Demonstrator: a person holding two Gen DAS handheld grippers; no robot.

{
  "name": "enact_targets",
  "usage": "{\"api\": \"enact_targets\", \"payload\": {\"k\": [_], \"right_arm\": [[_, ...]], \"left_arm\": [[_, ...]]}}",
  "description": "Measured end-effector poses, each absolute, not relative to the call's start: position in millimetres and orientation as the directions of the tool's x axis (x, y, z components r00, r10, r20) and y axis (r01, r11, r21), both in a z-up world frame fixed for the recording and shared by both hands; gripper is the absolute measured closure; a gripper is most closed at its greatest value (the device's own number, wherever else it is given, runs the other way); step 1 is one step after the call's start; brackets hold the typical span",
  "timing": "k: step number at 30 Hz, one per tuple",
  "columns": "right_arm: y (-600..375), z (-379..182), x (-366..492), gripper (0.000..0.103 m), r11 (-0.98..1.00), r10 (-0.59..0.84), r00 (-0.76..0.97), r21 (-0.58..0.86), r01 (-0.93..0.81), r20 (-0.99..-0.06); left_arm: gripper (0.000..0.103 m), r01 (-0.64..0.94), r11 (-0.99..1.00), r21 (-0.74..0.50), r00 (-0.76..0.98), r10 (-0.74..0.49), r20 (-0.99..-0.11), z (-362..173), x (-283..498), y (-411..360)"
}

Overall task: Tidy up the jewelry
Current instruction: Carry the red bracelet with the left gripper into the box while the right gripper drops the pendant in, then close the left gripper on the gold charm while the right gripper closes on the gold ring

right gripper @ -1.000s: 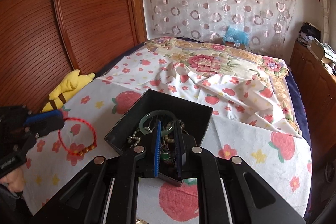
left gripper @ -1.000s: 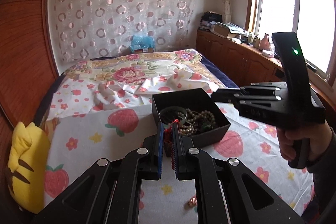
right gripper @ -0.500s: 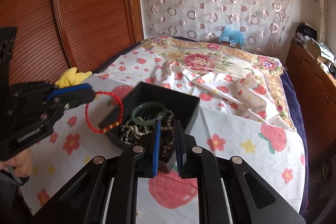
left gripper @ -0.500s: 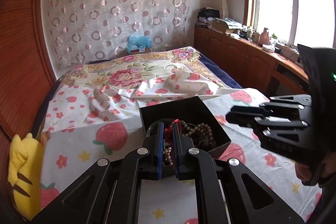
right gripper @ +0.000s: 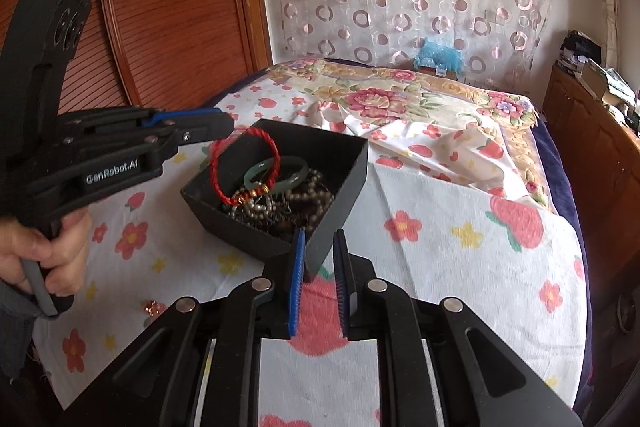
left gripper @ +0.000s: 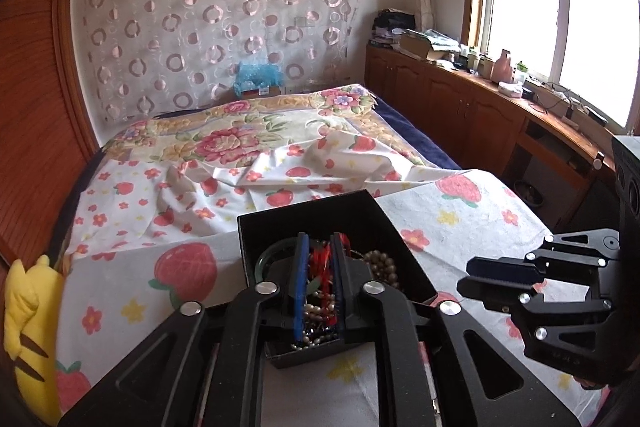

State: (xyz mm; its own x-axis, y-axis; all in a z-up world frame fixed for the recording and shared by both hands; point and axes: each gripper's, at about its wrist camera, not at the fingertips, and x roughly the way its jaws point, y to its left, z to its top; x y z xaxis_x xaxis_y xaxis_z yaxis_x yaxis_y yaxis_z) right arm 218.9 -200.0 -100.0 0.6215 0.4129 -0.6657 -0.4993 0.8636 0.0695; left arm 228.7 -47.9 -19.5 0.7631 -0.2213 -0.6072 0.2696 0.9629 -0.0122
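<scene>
A black open box [left gripper: 312,203] [right gripper: 344,183] sits on the strawberry-print bedsheet. It holds a pale green bangle [right gripper: 298,167] and tangled bead strings [right gripper: 304,195]. My left gripper [left gripper: 320,241] [right gripper: 230,125] hovers over the box's left side. Its jaws are opening, and the red cord bracelet [right gripper: 214,167] [left gripper: 322,261] stands loosely between them, its lower end resting on the beads. My right gripper [right gripper: 319,239] [left gripper: 464,275] is at the box's near corner. Its jaws are opening too; the corner shows between its fingertips, not pressed.
A small coppery trinket [right gripper: 154,307] lies on the sheet near the person's hand [right gripper: 48,251]. A yellow plush toy [left gripper: 28,307] sits at the bed's left edge by the wooden wardrobe [right gripper: 168,7]. Low wooden cabinets [left gripper: 480,115] run under the window on the right.
The left gripper carried the red bracelet from beside the box to over it, and its jaws have parted. The right gripper drew back from the box's contents to its near corner.
</scene>
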Motion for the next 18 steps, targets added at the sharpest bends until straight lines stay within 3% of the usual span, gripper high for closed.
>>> {"api": "enact_targets", "payload": {"k": [3,7,11,13,18], "right_arm": [[-203.2,-103.5,211.5,0.082,0.858,0.428,0.612,0.086,-0.506,-0.665],[-199.7,-107.6,199.0,0.079,0.848,0.44,0.605,0.085,-0.524,-0.664],[-194.0,-113.1,184.4,0.069,0.833,0.462,0.593,0.093,-0.545,-0.66],[-189.3,-115.8,178.9,0.064,0.83,0.459,0.591,0.082,-0.552,-0.664],[-179.0,-125.2,166.3,0.051,0.817,0.45,0.577,0.054,-0.574,-0.681]], "left_arm": [[0.069,0.269,0.963,-0.015,0.764,-0.223,-0.605,-18.8,228.1,-48.3],[0.058,0.273,0.962,-0.008,0.751,-0.218,-0.623,-23.6,218.3,-45.1],[0.048,0.271,0.963,0.009,0.747,-0.204,-0.633,-31.7,197.2,-31.7],[0.034,0.269,0.963,0.026,0.743,-0.191,-0.642,-36.0,188.4,-25.4],[0.022,0.272,0.962,0.038,0.72,-0.177,-0.671,-50.5,172.7,-10.6]]}}
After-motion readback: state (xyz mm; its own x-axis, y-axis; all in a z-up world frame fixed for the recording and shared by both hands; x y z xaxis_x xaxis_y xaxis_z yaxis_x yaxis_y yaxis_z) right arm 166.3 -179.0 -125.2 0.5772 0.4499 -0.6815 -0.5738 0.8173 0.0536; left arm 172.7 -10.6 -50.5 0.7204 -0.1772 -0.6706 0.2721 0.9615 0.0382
